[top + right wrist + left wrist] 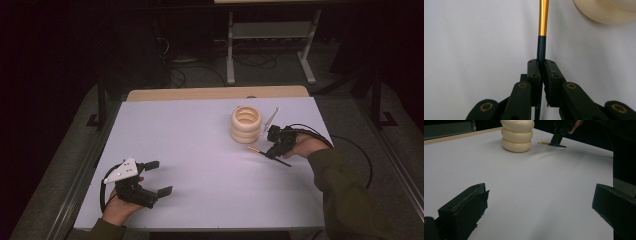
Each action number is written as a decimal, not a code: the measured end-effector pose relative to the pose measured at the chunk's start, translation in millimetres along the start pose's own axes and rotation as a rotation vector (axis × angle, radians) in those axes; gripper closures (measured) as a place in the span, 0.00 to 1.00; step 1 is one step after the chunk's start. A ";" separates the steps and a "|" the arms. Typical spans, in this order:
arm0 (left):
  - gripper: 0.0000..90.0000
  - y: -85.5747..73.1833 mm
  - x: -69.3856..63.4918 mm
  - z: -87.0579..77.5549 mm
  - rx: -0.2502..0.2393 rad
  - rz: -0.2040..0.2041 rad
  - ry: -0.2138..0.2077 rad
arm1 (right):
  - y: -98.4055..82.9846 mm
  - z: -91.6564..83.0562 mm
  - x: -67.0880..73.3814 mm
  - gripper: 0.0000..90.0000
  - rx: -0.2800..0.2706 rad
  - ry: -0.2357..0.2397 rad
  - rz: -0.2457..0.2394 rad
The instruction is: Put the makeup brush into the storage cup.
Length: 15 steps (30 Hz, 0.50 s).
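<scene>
A thin stick with a dark blue shaft and a gold end (543, 22) is clamped between the jaws of my right gripper (541, 63), which is shut on it. In the high view that gripper (273, 150) holds the stick (256, 149) low over the white table, its gold tip pointing left, just in front of a stack of three cream rings (246, 124). The rings (517, 135) stand upright at the far side of the left gripper view, with the stick (544, 143) beside them. My left gripper (156, 177) rests at the near left, jaws wide open and empty (539, 205).
The white table top (200, 165) has a wooden strip (215, 93) along its far edge. A grey three-cornered plate (121, 170) sits on the left gripper. Cables trail from the right hand off the table's right edge. Beyond the table stands a white frame (270, 35) on dark floor.
</scene>
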<state>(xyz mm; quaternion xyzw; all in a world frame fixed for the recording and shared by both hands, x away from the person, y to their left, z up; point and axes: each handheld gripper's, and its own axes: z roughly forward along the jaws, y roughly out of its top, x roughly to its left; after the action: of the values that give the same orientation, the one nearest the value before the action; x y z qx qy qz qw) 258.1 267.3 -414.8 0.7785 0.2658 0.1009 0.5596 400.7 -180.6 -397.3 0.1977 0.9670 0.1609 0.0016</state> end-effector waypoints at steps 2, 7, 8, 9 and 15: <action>0.00 0.1 0.1 0.0 0.000 0.002 -0.001 | -1.8 -2.1 0.7 0.92 -0.018 0.003 0.001; 0.00 0.0 0.0 0.1 0.000 0.002 -0.001 | -7.2 -5.5 1.6 0.92 -0.074 -0.004 0.013; 0.00 0.0 0.1 0.0 0.001 0.003 -0.001 | -8.3 -6.1 1.8 0.92 -0.084 -0.006 0.018; 0.00 0.0 0.1 0.0 0.001 0.002 -0.001 | -9.5 -6.7 1.9 0.92 -0.095 -0.009 0.019; 0.00 -0.2 -0.1 -0.1 -0.001 -0.005 0.001 | -19.5 -10.7 1.7 0.92 -0.189 -0.025 0.062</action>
<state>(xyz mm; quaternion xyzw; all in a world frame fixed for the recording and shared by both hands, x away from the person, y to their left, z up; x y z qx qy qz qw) 257.8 267.3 -415.0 0.7774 0.2678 0.1003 0.5602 391.0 -200.2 -393.2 0.2282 0.9408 0.2492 0.0272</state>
